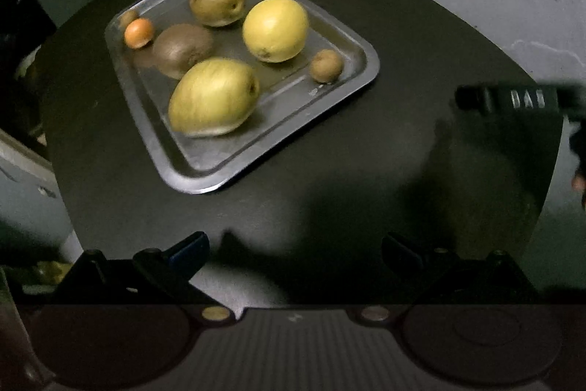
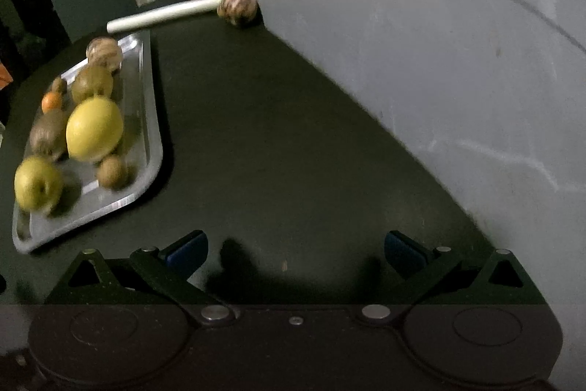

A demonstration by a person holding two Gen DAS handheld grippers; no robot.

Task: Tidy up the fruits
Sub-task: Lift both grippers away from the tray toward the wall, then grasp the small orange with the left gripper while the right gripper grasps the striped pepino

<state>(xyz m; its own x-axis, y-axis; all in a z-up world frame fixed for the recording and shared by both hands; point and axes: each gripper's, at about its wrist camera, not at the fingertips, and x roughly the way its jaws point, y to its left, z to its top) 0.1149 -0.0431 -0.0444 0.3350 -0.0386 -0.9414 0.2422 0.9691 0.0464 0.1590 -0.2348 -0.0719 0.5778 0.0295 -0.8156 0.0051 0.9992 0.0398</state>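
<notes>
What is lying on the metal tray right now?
On the tray lie a yellow lemon, a green apple, two kiwis, a small orange fruit, two little brown fruits and a striped one. Whatever is under them is hidden.

tray: metal tray [image 2: 146,120] sitting at about 9 o'clock on the dark table [image 2: 293,141]
on it: big yellow fruit [image 2: 94,129], green apple [image 2: 36,184] at the near end, small orange one [image 2: 51,101], a few brown fruits, kinda blurry
off tray: white stick [image 2: 164,13], striped ball [image 2: 238,6] and two more fruits up at 11-12 o'clock by the wall
right gripper [image 2: 295,250]: fingers spread wide, empty, over bare table at 6 o'clock
</notes>
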